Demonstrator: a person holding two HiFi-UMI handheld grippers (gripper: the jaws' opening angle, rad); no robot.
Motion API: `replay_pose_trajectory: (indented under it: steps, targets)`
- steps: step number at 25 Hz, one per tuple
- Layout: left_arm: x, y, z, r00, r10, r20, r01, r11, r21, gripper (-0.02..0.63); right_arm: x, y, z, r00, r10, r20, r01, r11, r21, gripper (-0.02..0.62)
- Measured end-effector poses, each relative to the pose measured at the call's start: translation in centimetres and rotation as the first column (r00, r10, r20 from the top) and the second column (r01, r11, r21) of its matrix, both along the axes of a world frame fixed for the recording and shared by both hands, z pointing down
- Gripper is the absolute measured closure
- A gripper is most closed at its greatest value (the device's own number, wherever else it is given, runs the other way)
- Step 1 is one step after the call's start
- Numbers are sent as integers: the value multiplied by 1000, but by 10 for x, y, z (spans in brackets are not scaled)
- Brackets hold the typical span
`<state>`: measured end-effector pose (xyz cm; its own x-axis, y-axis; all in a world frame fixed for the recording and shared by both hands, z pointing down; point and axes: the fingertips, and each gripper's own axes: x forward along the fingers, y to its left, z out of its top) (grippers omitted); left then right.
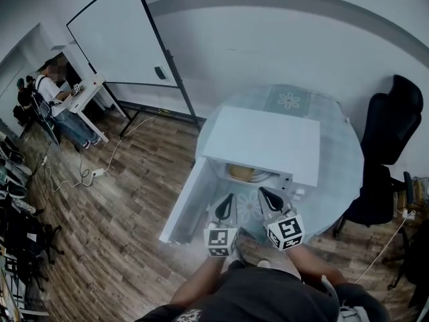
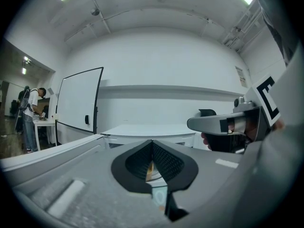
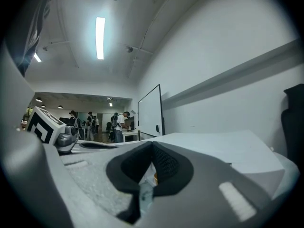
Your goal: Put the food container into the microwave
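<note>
A white microwave point(image 1: 265, 139) stands on the round table point(image 1: 335, 180), its door point(image 1: 190, 200) swung open to the left. Inside the cavity sits a yellowish food container point(image 1: 241, 173). My left gripper point(image 1: 227, 198) and right gripper point(image 1: 265, 193) hover side by side just in front of the opening, both pointing level at it. In the left gripper view the left gripper point(image 2: 152, 142) is shut with nothing held, and a sliver of the container point(image 2: 150, 170) shows below the tips. The right gripper point(image 3: 152, 145) is likewise shut and empty in its own view.
A black office chair point(image 1: 389, 153) stands right of the table. A whiteboard on a stand point(image 1: 124, 35) is at the back left, with a person at a white desk point(image 1: 90, 96) beyond it. Cables point(image 1: 100, 170) trail over the wooden floor.
</note>
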<state>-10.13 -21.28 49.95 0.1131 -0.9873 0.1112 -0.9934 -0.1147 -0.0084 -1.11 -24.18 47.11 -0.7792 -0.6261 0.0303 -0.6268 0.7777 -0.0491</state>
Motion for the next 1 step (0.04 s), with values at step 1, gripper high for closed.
replay_pose_trajectory:
  steps: [1]
  targets:
    - [1, 1, 1, 1000, 1, -2, -1, 1000, -6, 601, 0, 0, 0, 1000, -2, 0, 2, 1000, 0, 594]
